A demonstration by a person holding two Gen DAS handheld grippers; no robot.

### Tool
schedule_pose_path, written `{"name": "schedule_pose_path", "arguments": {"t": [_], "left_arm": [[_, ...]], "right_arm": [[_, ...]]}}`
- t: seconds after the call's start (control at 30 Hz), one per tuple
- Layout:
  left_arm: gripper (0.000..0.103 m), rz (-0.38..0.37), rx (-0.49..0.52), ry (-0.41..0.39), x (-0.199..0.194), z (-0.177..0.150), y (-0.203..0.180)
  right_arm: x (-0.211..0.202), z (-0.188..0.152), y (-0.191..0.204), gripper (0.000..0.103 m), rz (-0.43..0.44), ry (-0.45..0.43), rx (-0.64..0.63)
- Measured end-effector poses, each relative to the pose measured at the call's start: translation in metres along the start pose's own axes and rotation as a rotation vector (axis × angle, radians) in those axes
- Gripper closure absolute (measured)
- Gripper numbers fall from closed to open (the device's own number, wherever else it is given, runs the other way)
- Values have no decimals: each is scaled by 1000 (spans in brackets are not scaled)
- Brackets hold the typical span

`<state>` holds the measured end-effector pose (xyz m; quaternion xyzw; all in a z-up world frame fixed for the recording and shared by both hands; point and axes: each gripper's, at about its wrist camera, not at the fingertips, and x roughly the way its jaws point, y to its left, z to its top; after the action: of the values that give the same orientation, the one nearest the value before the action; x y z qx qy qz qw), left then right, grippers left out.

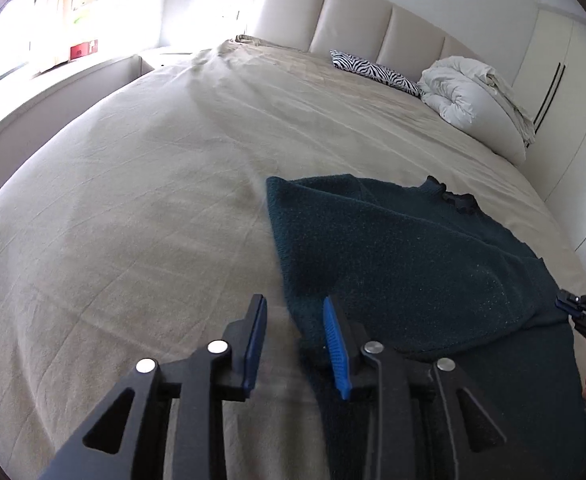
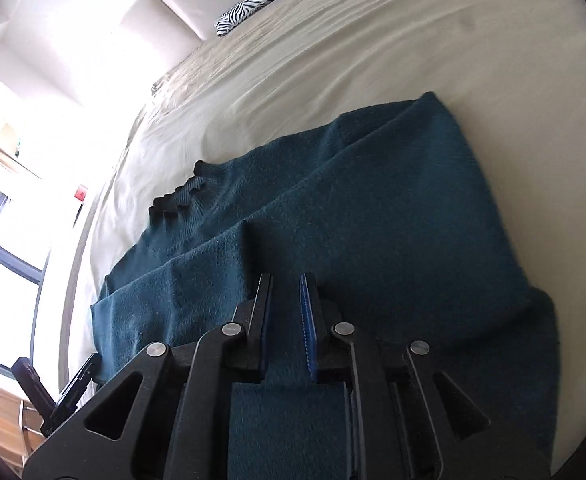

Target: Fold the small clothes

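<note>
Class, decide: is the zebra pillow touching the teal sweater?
Apart. The left wrist view shows the zebra pillow near the headboard, with bare sheet between it and the sweater.

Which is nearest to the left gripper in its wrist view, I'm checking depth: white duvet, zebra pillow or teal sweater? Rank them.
From the left gripper:
1. Teal sweater, right at the fingertips.
2. White duvet, far right, by the headboard.
3. Zebra pillow, just beyond, against the headboard.

You had a beige bedsheet spread wide, a zebra-print pillow lay against the padded headboard, and a bunched white duvet sat just beside it.
</note>
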<state>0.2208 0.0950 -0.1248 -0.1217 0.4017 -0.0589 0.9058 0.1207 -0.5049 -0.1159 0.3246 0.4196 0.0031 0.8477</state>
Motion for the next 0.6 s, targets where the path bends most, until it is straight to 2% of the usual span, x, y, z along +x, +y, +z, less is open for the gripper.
{"name": "schedule_pose_path", "arguments": {"t": [0.07,0.13,0.2,0.23,0.4,0.6], "left_arm": [[59,-15,-42,-12,-26,-10,12],[56,-37,-83,6,-50,-26,24],[50,-65,-127,35,-71,-47,33],[49,-75,-136,53,-80,-59,35],[42,-122,-151,173,-111,-123,34],[42,-170,-132,229,-148,-167,24]], "right_arm": [[-32,-13,-6,86,-10,-37,-25],[-57,-31,-12,75,-24,-59,-31],[-80,-51,-22,48,-15,-73,-11],[-88,-60,-25,45,-15,-76,-4],[-118,-100,-37,44,4,-42,0],[-149,-136,-49,44,9,-8,-27]]}}
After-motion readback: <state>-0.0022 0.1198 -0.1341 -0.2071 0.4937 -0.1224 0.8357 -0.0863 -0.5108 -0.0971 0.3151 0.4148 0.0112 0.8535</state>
